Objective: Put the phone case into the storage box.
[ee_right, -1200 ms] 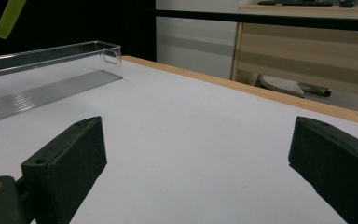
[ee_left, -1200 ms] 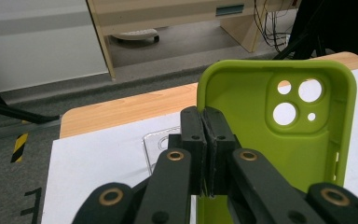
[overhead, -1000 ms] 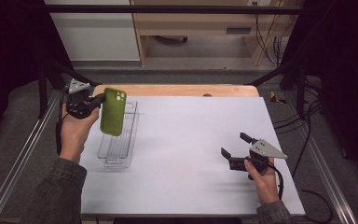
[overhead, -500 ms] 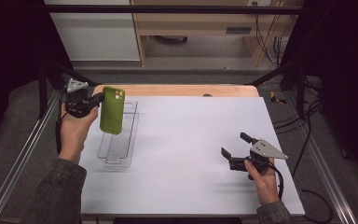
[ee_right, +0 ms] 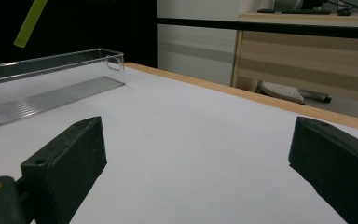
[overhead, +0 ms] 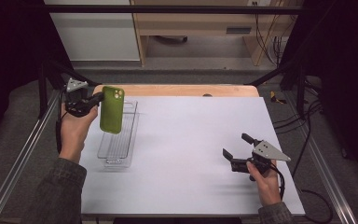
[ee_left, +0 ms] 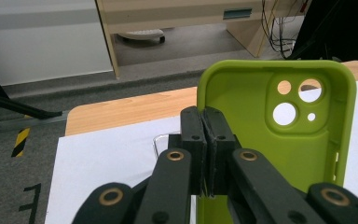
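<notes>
Gripping green phone case [overhead: 112,109] – left gripper [overhead: 94,99] fingers clamped | right gripper [overhead: 237,145] fingers apart – nothing held

We see a white table [overhead: 182,154] edged with a wooden strip [overhead: 177,90]. Behind it, our view takes in a wooden desk [overhead: 200,23] and dangling cables [overhead: 272,44].

A clear tray [overhead: 117,140] lies on the white table [overhead: 186,154].

Grey floor [overhead: 205,74], wooden desk [overhead: 205,23] behind, dark surroundings.
</notes>
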Demonstrator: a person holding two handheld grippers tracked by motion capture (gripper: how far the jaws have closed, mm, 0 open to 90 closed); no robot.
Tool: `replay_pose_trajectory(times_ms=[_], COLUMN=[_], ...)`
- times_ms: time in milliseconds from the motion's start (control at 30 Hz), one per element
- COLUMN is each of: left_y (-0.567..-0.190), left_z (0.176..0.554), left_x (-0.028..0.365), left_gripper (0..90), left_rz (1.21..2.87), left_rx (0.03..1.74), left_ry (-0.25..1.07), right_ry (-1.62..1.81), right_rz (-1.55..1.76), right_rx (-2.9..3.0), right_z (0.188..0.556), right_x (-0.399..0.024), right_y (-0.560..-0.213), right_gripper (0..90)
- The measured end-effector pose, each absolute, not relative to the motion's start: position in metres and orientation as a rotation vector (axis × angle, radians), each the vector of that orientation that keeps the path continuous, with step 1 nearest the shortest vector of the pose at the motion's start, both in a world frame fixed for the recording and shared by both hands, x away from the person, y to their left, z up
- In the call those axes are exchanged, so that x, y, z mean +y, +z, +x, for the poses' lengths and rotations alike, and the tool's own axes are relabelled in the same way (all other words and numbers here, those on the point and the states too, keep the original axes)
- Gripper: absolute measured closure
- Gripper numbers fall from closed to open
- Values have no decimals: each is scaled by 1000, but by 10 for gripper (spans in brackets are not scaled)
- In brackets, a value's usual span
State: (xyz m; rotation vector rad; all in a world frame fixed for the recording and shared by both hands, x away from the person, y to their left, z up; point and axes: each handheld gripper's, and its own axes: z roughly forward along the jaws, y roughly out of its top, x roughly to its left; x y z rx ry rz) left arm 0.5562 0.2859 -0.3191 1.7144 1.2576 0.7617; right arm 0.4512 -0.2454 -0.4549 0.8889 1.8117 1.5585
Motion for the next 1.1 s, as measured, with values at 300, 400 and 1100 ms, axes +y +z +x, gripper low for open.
replay_pose_trajectory(times_ms=[300,400,1100], left_y=[-318,-318,-326], left_z=[559,559,569], left_x=[286,286,285], left_gripper=[875,874,874], left_rz=[1718,1718,1676], left_rx=[1260,1262,1292], left_ry=[766,769,757], right_ry=[1576,1580,1580], right_rz=[887,883,866], right_rx=[1803,1807,1826], right_z=[449,448,447], right_x=[-245,-244,-239], right_y=[-455,-455,-456], right_gripper=[40,40,40])
